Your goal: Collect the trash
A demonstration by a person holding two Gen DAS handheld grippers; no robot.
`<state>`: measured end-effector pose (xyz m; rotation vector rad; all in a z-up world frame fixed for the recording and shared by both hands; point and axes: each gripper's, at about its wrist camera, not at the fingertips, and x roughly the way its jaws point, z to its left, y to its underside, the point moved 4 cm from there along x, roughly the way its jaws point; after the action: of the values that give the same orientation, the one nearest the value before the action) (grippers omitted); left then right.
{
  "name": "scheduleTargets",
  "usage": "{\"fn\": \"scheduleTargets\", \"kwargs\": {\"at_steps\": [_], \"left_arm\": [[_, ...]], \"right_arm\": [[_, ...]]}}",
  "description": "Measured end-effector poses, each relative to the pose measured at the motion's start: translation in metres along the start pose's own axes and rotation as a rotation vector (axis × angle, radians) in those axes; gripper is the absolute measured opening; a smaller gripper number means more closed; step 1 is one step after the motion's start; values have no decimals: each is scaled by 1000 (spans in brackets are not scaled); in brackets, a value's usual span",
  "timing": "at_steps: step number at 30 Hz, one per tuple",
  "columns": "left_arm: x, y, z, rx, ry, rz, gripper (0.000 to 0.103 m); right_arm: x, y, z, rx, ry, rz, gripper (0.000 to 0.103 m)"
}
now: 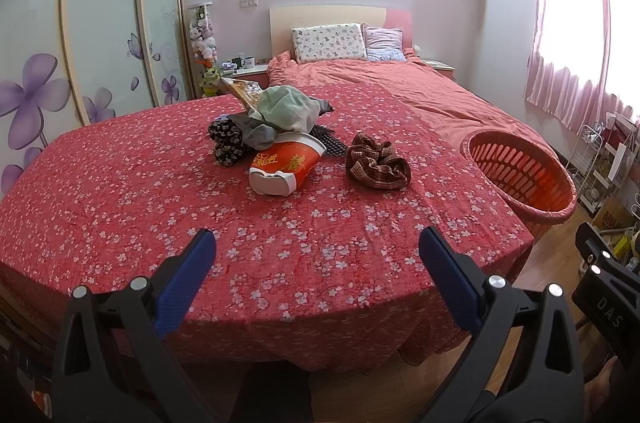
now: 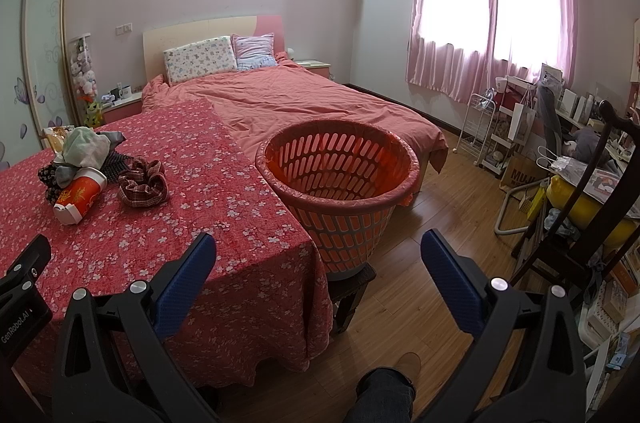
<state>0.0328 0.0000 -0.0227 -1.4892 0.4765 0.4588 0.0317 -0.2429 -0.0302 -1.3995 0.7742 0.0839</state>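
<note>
A red and white paper cup (image 1: 282,165) lies on its side on the table with the red flowered cloth (image 1: 160,215). Behind it sits a pile of rags and wrappers (image 1: 276,115), and a brown checked cloth (image 1: 378,163) lies to its right. An orange slotted basket (image 1: 524,175) stands past the table's right edge. My left gripper (image 1: 316,255) is open and empty over the near table edge. In the right wrist view my right gripper (image 2: 318,259) is open and empty, low in front of the basket (image 2: 340,175); the cup (image 2: 80,197) is far left.
A bed with a pink cover (image 2: 300,103) lies behind the table. Wardrobe doors (image 1: 100,23) line the left wall. A white wire rack (image 2: 480,127), a chair (image 2: 592,207) and clutter stand at the right on the wood floor (image 2: 420,263).
</note>
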Motion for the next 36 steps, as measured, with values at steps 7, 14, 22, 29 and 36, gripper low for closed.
{"fn": "scheduleTargets", "kwargs": {"at_steps": [7, 14, 22, 29, 36], "left_arm": [[3, -2, -9, -1, 2, 5, 99], [3, 2, -8, -3, -1, 12, 99], [24, -1, 20, -41, -5, 49, 99], [51, -10, 59, -96, -3, 79, 99], [72, -26, 86, -90, -49, 49, 99]], "right_arm": [[1, 0, 0, 1, 0, 2, 101], [2, 0, -1, 0, -1, 4, 101], [17, 2, 14, -4, -60, 30, 101], [44, -8, 48, 7, -183, 109, 101], [73, -26, 86, -4, -274, 148, 101]]}}
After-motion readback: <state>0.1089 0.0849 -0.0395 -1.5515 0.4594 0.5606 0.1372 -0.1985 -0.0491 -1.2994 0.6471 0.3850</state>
